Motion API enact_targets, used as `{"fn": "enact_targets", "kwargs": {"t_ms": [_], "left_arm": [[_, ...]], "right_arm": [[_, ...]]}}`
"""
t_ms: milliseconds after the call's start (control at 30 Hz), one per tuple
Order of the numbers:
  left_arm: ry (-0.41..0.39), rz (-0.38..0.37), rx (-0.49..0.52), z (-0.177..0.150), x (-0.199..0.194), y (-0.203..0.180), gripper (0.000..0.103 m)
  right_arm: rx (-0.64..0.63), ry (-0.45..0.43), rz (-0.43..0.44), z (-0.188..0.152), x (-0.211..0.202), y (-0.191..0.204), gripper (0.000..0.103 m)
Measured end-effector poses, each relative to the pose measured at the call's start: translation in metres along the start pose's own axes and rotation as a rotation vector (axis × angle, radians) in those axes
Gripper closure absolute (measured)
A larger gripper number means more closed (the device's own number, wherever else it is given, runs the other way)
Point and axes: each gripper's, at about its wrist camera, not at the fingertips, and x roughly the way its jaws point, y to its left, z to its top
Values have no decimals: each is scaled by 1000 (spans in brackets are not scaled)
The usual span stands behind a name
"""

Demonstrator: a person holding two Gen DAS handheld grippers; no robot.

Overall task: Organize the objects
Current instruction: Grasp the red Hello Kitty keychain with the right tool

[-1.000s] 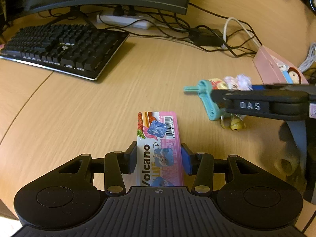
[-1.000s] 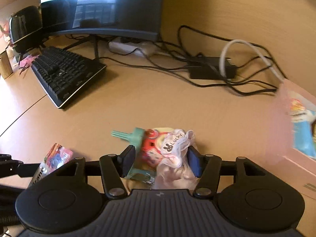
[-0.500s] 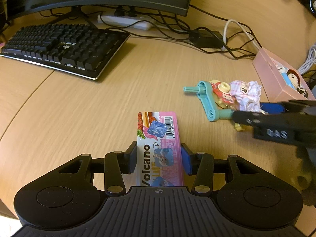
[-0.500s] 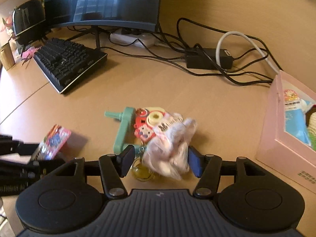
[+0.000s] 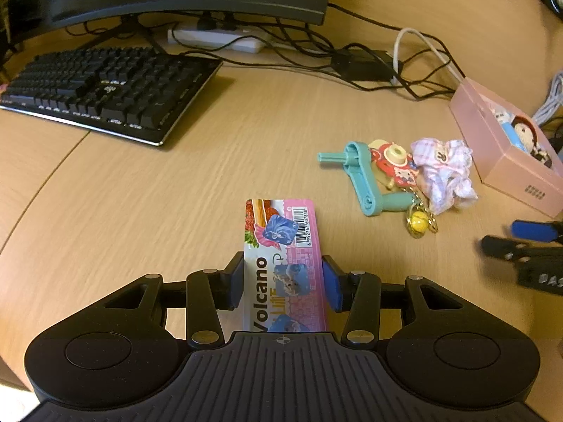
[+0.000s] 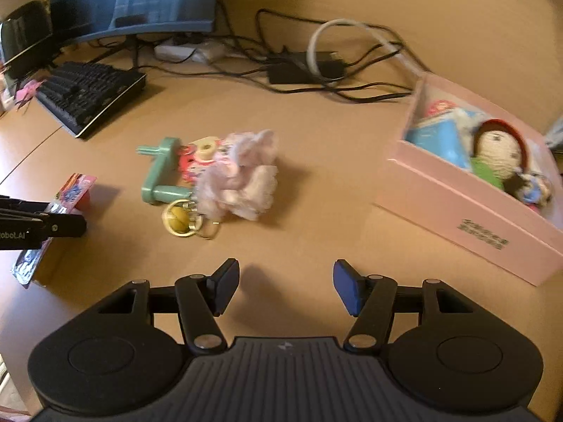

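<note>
Tabletop mostly bare. Box part filled: doll and blue pack in. Keychain bundle loose mid-tabletop, near box, not yet stowed. Packet clamped upright in left tongs. Right tongs empty, jaws opening.

**Snack packet clamped, trinkets loose on the desk**

The left gripper pinches a pink "Volcano" snack packet. Far right lie a teal crank handle, keychain charms and crumpled checked cloth, beside a pink box.
</note>
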Motion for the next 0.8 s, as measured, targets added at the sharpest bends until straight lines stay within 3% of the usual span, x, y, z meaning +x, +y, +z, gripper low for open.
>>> {"fn": "enact_targets", "kwargs": {"t_ms": [133, 233, 367, 500, 700, 800], "left_arm": [[-1, -9, 24, -2, 0, -7, 54], [9, -25, 26, -1, 0, -9, 54], [15, -27, 40, -1, 1, -12, 54], [22, -41, 50, -1, 0, -10, 54], [29, -31, 96, -6, -5, -4, 54], [31, -33, 106, -7, -7, 3, 54]], "right_arm": [[17, -20, -28, -9, -14, -14, 43], [9, -33, -95, -16, -21, -21, 42], [34, -56, -92, -20, -31, -27, 37], [18, -98, -24, -8, -35, -9, 36], [-117, -206, 80, 33, -27, 49, 37], [-117, -169, 181, 54, -7, 70, 41]]}}
